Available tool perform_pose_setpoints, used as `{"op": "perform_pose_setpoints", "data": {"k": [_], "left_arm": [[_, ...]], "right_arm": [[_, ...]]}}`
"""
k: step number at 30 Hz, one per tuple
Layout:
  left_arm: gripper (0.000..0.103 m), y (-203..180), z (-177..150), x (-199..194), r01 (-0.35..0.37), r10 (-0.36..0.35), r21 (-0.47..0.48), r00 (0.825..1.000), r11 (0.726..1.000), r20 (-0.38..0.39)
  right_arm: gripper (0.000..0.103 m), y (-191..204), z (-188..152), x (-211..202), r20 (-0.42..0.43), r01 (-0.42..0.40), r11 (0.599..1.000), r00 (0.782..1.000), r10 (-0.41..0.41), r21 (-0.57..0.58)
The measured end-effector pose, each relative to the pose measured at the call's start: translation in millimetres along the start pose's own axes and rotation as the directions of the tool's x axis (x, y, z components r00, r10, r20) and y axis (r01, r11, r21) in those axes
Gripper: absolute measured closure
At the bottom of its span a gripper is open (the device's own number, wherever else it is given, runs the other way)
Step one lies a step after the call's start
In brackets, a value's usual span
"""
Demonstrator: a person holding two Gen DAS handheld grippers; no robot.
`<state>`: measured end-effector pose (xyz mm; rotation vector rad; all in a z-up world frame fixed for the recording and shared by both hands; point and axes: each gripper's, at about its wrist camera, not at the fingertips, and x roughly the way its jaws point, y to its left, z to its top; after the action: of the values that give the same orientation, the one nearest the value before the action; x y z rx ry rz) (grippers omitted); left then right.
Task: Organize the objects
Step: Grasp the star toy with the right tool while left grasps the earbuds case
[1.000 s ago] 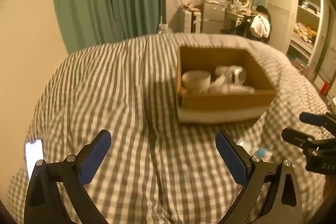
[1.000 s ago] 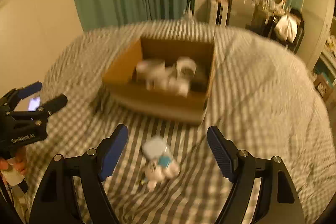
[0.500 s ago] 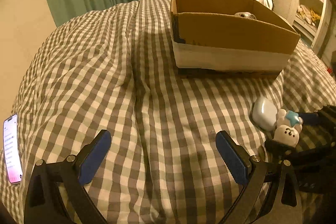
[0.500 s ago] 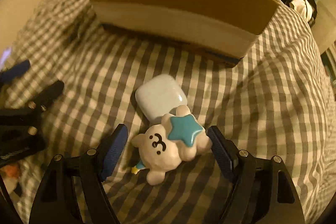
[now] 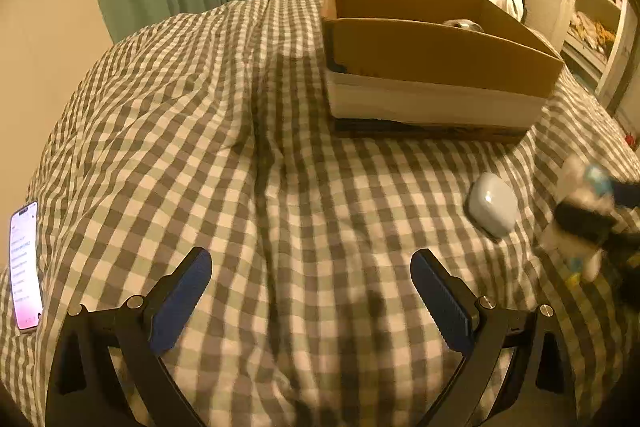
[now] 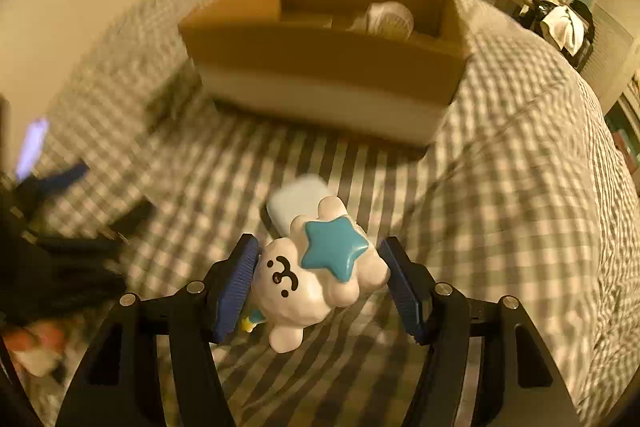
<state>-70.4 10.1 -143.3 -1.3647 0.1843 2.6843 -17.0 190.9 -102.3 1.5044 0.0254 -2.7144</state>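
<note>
1. My right gripper point(image 6: 318, 283) has its fingers clamped on the white bear figurine point(image 6: 316, 279), held over the checked bed point(image 6: 520, 227), near the front. I judge this the pick-up step.
2. Next it must travel to the far cardboard box point(image 6: 320, 67) and clear the near wall before release.
3. The figurine is glossy white, with a teal star on top and a small drawn face.
4. My left gripper point(image 5: 312, 303) is spread wide and empty; a pale earbud case point(image 5: 492, 205) lies to its right.

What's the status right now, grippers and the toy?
Right gripper shut on toy bear. Left gripper open, holding nothing. Pale blue case lies on the bedspread short of the cardboard box. Path to box looks open.
</note>
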Motion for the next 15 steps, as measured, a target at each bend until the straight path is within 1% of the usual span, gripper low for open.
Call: {"op": "perform_pose_setpoints", "data": {"k": [2,5,8,11,14,15], "left_arm": [[0.001,-15,4,-2,0.011,-0.011,0.020,1.000,1.000,0.004],[0.001,-39,10,0,0.044,-0.045,0.065,0.999,0.997,0.016],[0.001,-71,16,11,0.088,-0.089,0.131,0.996,0.987,0.001],[0.001,-99,20,22,0.134,-0.134,0.176,0.991,0.975,-0.012],[0.001,-123,22,36,0.165,-0.165,0.218,0.986,0.962,-0.019],[0.003,-127,23,39,0.172,-0.172,0.226,0.985,0.959,-0.019]], "right_arm": [[0.040,-9,5,-16,0.038,-0.018,1.000,0.999,0.018,0.015],[0.040,-29,13,-39,0.102,-0.018,0.999,0.995,0.013,0.049],[0.040,-46,24,-44,0.130,-0.041,0.995,0.991,0.029,0.087],[0.040,-60,26,-47,0.133,-0.020,0.995,0.991,0.007,0.095],[0.040,-74,25,-41,0.128,-0.026,0.993,0.992,0.011,0.112],[0.040,-77,24,-37,0.123,-0.024,0.993,0.992,0.010,0.114]]}}
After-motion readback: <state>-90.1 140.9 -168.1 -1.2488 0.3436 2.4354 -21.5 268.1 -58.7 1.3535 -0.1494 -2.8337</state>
